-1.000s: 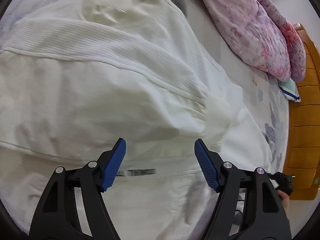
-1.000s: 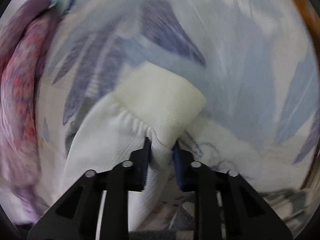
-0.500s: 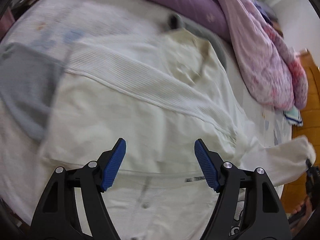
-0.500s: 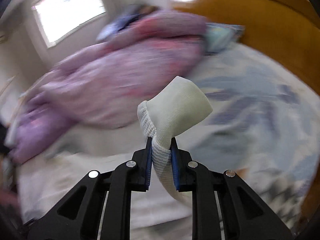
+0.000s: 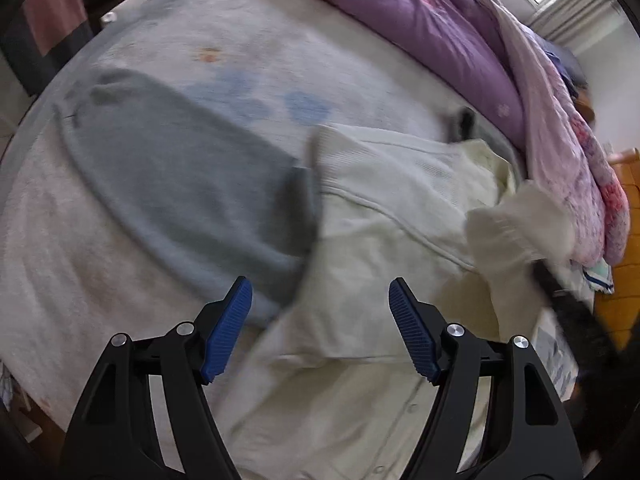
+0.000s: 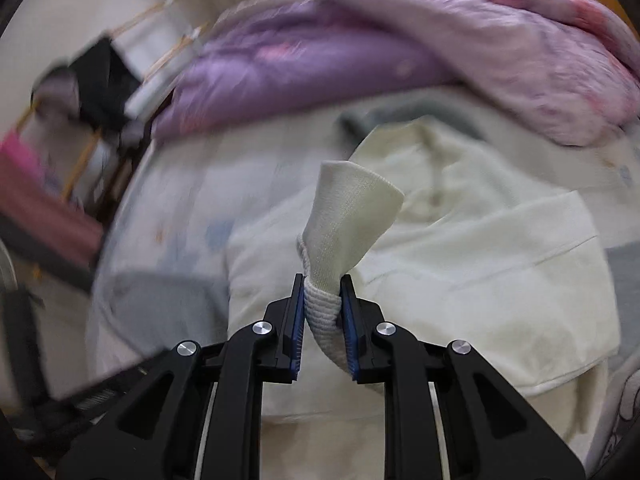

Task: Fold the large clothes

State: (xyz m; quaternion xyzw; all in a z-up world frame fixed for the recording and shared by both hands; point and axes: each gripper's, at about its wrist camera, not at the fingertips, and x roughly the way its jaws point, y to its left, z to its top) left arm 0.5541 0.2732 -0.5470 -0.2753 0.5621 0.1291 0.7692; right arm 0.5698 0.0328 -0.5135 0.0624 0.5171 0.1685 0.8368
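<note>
A cream-white garment [image 5: 384, 248] lies spread on the bed; it also shows in the right wrist view [image 6: 500, 280]. My right gripper [image 6: 322, 320] is shut on the ribbed cuff of its sleeve [image 6: 352, 208] and holds it up above the garment's body. The raised sleeve [image 5: 516, 232] shows at the right of the left wrist view. My left gripper [image 5: 320, 328] is open and empty, above the garment's left edge. A grey garment [image 5: 176, 184] lies flat just left of the cream one and touches it.
A purple and pink quilt [image 5: 500, 64] is heaped along the far side of the bed [image 5: 248, 52]; it also shows in the right wrist view [image 6: 360, 48]. A wooden headboard [image 5: 624, 272] is at the right. Furniture and a dark item [image 6: 96, 80] stand beyond the bed's left side.
My right gripper has lifted the sleeve cuff off the bed and swung it over the garment's body. My left gripper has pulled back and left, and the grey garment has come into view.
</note>
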